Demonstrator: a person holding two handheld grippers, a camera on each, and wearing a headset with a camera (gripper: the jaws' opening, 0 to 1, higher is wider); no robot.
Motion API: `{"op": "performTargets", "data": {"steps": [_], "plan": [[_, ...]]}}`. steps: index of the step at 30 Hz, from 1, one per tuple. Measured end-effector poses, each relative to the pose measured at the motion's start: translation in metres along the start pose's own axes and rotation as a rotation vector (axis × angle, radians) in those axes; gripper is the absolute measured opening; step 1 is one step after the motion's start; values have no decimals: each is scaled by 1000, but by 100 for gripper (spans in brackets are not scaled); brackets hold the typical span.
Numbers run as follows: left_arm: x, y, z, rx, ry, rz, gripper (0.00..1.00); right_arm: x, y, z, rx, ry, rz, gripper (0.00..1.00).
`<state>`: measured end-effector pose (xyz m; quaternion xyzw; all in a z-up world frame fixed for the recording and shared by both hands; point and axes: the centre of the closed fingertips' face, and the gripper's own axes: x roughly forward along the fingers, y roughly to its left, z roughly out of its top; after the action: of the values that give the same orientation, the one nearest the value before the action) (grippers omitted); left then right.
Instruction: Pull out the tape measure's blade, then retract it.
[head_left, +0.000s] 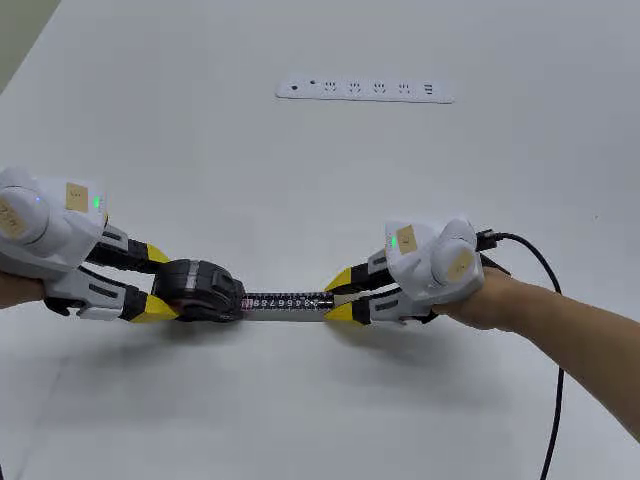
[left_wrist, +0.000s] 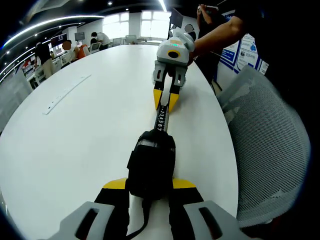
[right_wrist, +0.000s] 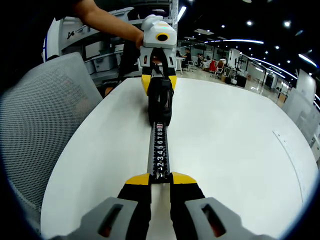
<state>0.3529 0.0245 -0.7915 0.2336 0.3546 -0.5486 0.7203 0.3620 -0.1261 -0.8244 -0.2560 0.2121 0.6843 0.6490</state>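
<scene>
1. Head view: the left gripper (head_left: 163, 283) clamps the tape measure (head_left: 200, 290) by its black case. The right gripper (head_left: 338, 297) pinches the tip of the short length of blade (head_left: 285, 301). The white worktop (head_left: 300, 180) carries them, well apart from the power strip (head_left: 365, 89).
2. Left gripper view: its jaws grip the case from both sides, and the blade runs straight ahead.
3. Right gripper view: its narrow jaws hold the blade's end, near the worktop's edge by a mesh chair (right_wrist: 45, 115).

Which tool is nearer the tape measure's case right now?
Left. The left tool clamps the case; the right tool grips the blade tip, apart from it.
</scene>
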Motion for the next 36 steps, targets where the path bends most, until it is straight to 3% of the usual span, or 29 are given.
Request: {"op": "performTargets", "data": {"steps": [36], "plan": [[1,1,-1,-3,4,-7,27,-58,4,-46,35,60,-22,11]]}}
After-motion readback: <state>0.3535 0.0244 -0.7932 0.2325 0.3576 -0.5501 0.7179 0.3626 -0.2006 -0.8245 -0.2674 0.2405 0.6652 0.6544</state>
